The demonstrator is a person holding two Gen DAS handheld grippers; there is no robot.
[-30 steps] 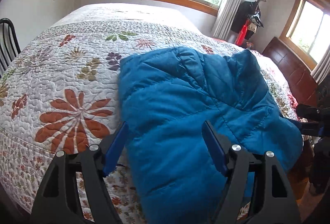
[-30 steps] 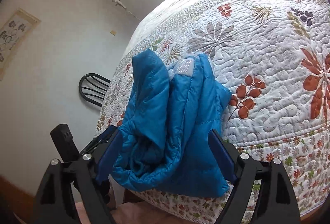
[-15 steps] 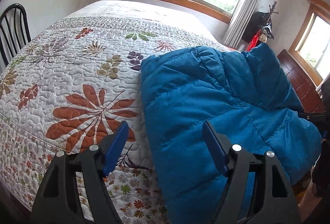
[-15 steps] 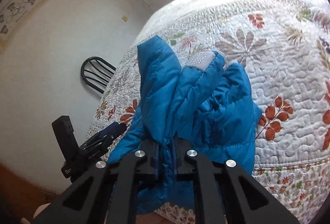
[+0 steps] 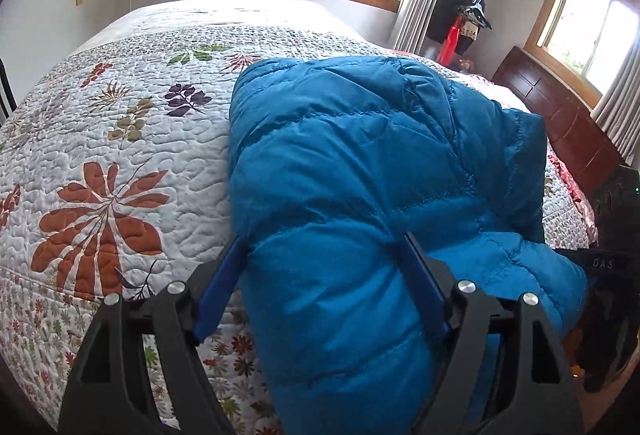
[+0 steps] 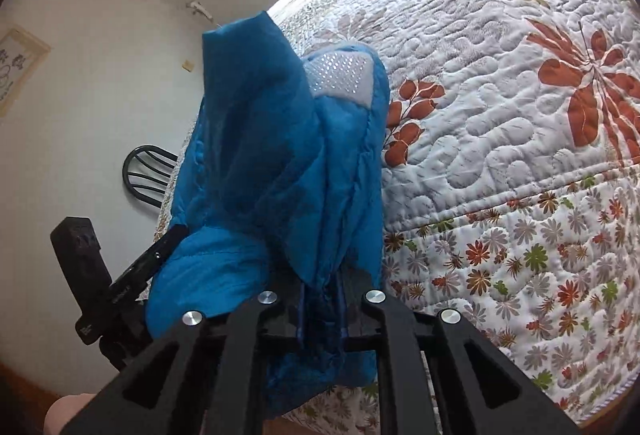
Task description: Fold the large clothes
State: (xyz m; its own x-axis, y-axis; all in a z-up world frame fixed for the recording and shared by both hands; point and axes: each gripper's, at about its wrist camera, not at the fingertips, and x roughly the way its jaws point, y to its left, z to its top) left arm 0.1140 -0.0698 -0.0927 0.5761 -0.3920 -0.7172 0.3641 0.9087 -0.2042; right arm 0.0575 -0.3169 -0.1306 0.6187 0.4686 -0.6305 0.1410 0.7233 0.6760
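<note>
A blue puffy jacket (image 5: 360, 175) lies bunched on the near corner of a bed with a floral quilt (image 5: 120, 115), and part of it hangs over the edge. My left gripper (image 5: 323, 239) straddles the jacket's near fold. Its jaws are wide and opening, and the padded cloth bulges between them. In the right wrist view the jacket (image 6: 280, 155) rises in a heap with a grey dotted lining patch (image 6: 340, 75) on top. My right gripper (image 6: 322, 287) is pinched on the jacket's lower edge, its jaws easing open slightly while the cloth stays clamped.
The quilt (image 6: 500, 135) drops over the bed's side on the right. A black chair (image 6: 148, 171) stands by the wall beyond the jacket. A dark wooden dresser (image 5: 560, 115) and a coat stand (image 5: 464, 19) are by the windows. The left gripper's black body (image 6: 132, 275) shows left of the jacket.
My right gripper went from open around the jacket's edge to shut on it and sank lower. My left gripper moved down and in, so the fold now sits between its fingers.
</note>
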